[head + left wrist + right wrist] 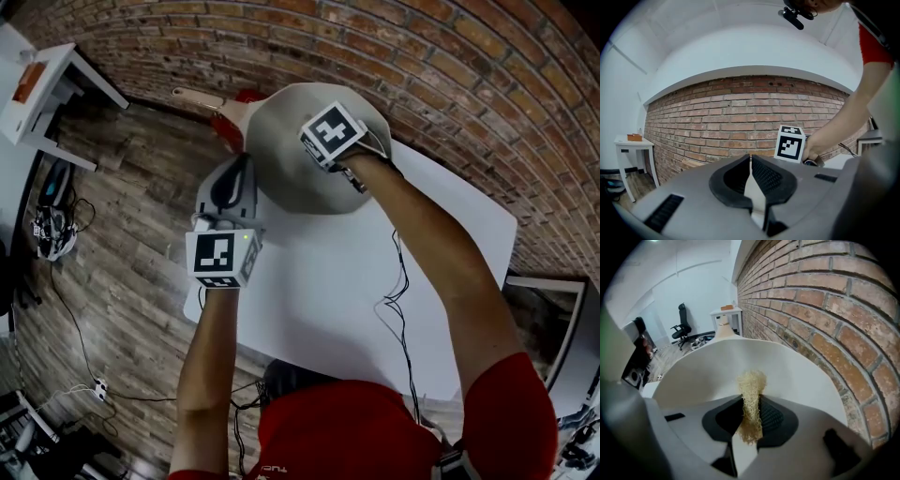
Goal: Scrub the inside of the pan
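A pale grey pan (300,178) with a wooden handle (195,97) lies at the far left corner of the white table (375,281). My left gripper (239,171) is at the pan's near left rim and is shut on that thin rim (752,187). Over the pan's inside is my right gripper (752,397), its marker cube (332,132) hiding the jaws in the head view. It is shut on a straw-coloured scrubber (751,390), which points into the pan's white inside (740,362). Whether the scrubber touches the pan I cannot tell.
A brick wall (450,75) runs close behind the pan and the table's far edge. A small white side table (42,89) stands on the wooden floor to the left, with cables (56,230) nearby. A black cable (403,319) crosses the table under my right arm.
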`<state>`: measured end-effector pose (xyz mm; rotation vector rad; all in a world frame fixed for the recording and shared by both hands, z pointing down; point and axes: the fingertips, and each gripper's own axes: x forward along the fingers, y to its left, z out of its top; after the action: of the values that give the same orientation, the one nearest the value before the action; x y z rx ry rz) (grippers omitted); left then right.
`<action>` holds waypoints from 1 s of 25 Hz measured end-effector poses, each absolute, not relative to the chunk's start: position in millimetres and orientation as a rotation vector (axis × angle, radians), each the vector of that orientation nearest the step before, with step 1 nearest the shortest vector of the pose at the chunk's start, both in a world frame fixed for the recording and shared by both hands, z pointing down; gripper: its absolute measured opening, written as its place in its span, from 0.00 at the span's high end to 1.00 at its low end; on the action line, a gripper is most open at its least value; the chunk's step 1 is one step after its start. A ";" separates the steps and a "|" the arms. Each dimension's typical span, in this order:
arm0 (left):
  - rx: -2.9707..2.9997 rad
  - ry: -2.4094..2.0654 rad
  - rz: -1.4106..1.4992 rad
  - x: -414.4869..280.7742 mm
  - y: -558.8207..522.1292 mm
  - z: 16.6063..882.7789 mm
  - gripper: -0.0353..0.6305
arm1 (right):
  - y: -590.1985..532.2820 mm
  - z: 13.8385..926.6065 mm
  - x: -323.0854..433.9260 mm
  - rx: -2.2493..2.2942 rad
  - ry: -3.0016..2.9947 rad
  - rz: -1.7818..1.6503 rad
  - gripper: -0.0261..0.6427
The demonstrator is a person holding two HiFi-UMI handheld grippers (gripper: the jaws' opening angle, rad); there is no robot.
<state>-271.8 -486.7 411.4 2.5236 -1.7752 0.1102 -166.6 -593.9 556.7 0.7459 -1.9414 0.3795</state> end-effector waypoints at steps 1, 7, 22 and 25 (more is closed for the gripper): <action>2.525 -1.774 0.111 -270.6 -486.5 411.3 0.91 | -583.1 555.6 -174.5 0.700 -1.960 0.384 0.83; 2.533 -1.767 0.118 -267.0 -483.5 410.1 0.91 | -517.6 566.9 -217.0 0.429 -1.989 0.353 0.83; 2.520 -1.790 0.116 -277.2 -474.5 409.4 0.91 | -574.0 573.0 -134.7 0.665 -1.839 0.385 0.83; 2.526 -1.785 0.112 -276.8 -472.8 407.5 0.91 | -552.1 563.4 -151.2 0.594 -1.881 0.395 0.83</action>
<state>-276.8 -472.8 407.5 2.5262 -1.7852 0.1119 -151.2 -552.1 563.4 0.5943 -1.8809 0.3953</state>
